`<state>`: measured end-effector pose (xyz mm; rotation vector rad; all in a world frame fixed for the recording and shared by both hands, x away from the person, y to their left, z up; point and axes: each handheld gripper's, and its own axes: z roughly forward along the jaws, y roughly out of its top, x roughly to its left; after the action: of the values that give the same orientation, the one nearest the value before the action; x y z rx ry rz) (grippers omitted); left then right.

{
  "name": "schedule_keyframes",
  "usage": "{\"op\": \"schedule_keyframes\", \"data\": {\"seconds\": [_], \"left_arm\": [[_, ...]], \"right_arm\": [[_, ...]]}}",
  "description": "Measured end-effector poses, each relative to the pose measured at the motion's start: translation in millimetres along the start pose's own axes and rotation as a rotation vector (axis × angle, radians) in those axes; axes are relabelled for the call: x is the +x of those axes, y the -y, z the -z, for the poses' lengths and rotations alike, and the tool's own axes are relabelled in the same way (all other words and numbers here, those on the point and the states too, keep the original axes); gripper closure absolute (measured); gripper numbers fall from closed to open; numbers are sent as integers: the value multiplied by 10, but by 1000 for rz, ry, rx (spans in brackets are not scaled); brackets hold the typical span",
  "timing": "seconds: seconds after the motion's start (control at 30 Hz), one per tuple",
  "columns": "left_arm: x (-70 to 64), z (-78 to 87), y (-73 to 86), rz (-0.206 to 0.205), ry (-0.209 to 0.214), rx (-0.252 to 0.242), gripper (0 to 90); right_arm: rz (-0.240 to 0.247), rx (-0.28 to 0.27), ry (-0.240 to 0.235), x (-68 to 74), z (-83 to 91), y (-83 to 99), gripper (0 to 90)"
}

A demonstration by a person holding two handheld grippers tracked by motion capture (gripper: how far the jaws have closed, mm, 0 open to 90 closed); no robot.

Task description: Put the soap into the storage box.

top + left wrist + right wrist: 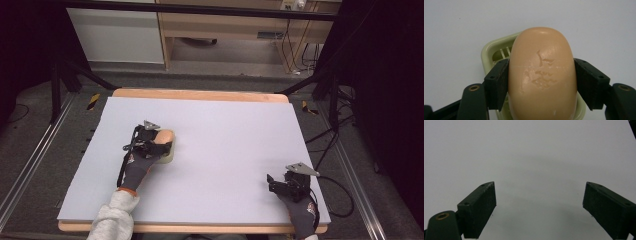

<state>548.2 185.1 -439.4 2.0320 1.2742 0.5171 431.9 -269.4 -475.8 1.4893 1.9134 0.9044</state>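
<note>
A peach-coloured oval soap bar (542, 75) is clamped between the two black jaws of my left gripper (541, 77). It hangs just over a pale green soap dish (489, 51) with a slotted floor. Seen from the high view, the left gripper (161, 143) is at the table's left-middle with the soap (166, 135) and the dish (169, 155) under it. My right gripper (271, 181) is near the front right corner, and in its own view (539, 205) the jaws stand wide apart over bare white surface.
The white board (225, 130) covers a wooden table (200, 94). Black frame legs and cables stand on the floor to both sides, and a wooden cabinet (235, 25) lies beyond the far edge.
</note>
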Motion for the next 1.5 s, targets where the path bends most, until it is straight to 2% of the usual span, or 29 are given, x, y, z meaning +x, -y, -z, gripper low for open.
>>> {"op": "schedule_keyframes", "data": {"seconds": [0.23,0.67,1.07,1.2,1.4,1.5], "left_arm": [[25,-22,15,9,-3,3,317],[20,-74,36,-4,-19,30,317],[37,-96,55,10,-31,37,314],[42,-95,59,16,-27,34,311],[61,6,38,31,-22,-17,302],[68,51,34,32,-18,-24,301]], "right_arm": [[0,1,1,1,-1,0,117],[-2,0,2,1,0,0,117],[-1,0,3,3,1,0,117],[-2,0,3,4,1,0,117],[-1,-1,4,4,2,0,117],[0,-1,4,2,6,1,117]]}}
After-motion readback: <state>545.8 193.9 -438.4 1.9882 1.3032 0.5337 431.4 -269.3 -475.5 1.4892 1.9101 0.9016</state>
